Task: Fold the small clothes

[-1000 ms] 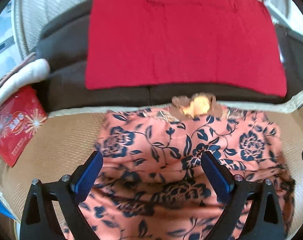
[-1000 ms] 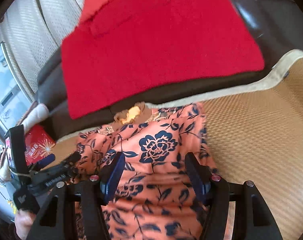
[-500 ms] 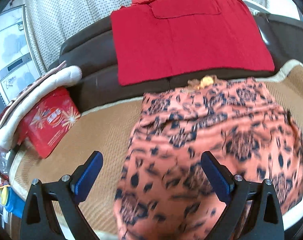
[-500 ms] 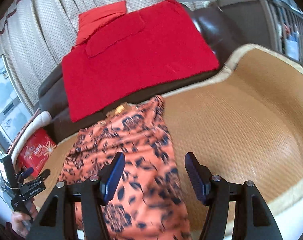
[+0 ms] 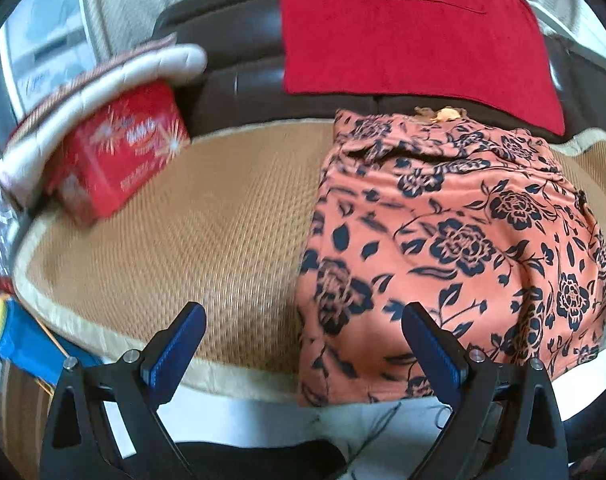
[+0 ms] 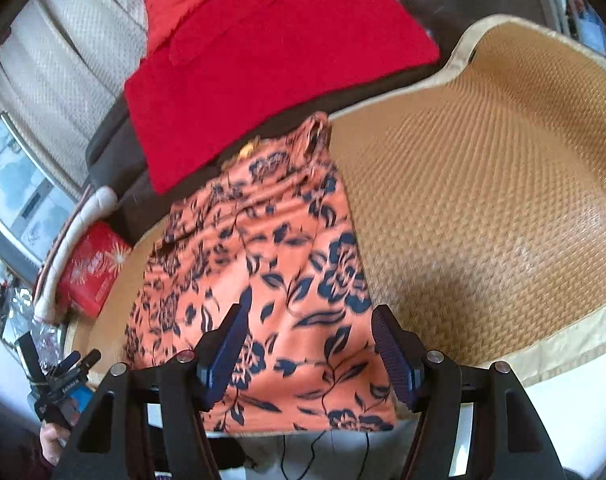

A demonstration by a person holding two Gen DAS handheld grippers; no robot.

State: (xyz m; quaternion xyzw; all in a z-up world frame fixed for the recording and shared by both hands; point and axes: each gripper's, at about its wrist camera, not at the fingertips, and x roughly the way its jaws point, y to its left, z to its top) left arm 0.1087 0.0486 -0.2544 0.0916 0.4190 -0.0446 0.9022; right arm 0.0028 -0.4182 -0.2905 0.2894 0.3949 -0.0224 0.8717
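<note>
Both grippers, left (image 5: 303, 344) and right (image 6: 307, 340), spread wide, holding nothing. Floral garment (image 5: 443, 240) lay flat on woven mat (image 5: 207, 220), hem overhanging near edge. Probably light, limp, perhaps slippery; best pinched at near hem corners

dark sofa back (image 5: 231, 68); woven mat (image 6: 483, 184) | pale curtains (image 6: 71, 56); daylit window (image 6: 11, 184)
</note>
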